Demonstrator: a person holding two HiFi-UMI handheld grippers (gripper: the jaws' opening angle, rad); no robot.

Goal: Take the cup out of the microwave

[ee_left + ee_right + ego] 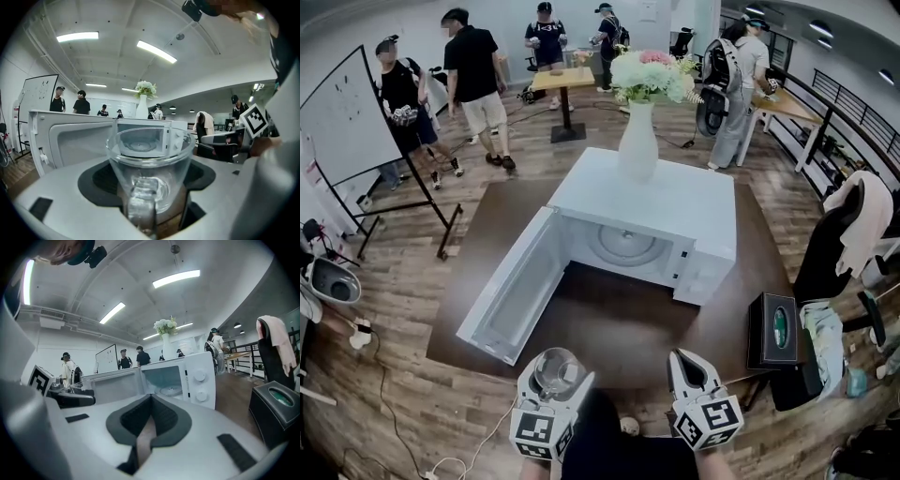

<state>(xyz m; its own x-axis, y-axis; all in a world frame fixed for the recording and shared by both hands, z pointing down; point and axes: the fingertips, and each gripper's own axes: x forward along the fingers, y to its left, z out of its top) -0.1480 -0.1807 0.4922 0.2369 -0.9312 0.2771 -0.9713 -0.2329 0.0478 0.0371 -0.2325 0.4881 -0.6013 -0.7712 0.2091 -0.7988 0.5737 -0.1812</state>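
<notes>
From where I stand, the glass cup point(150, 161) is already clear of the microwave point(675, 211). It sits upright between the jaws of the left gripper point(557, 364), low and near the person's body, over the near edge of the dark table point(609, 333) and well apart from the oven's mouth. The left gripper view shows both pads pressed against the cup's sides, its handle turned back toward the camera and its rim level. I take that as deliberate, since an upright grip round the body keeps a smooth glass from slipping or tipping. The jaws stand fairly wide only because the cup fills the gap between them. The right gripper point(686, 362) hangs beside it with its jaws pinched together at the tips and nothing between them. It looks to me like a spare hand, held back out of the way. The microwave door point(511, 291) is swung fully open to the left, and inside, the turntable point(623, 246) is bare. A white vase point(637, 141) of flowers stands on top of the oven, so keeping the cup low and away from it seems sensible. A black tissue box point(773, 328) sits off to the right. I would say the cup only needs setting down on the table.
</notes>
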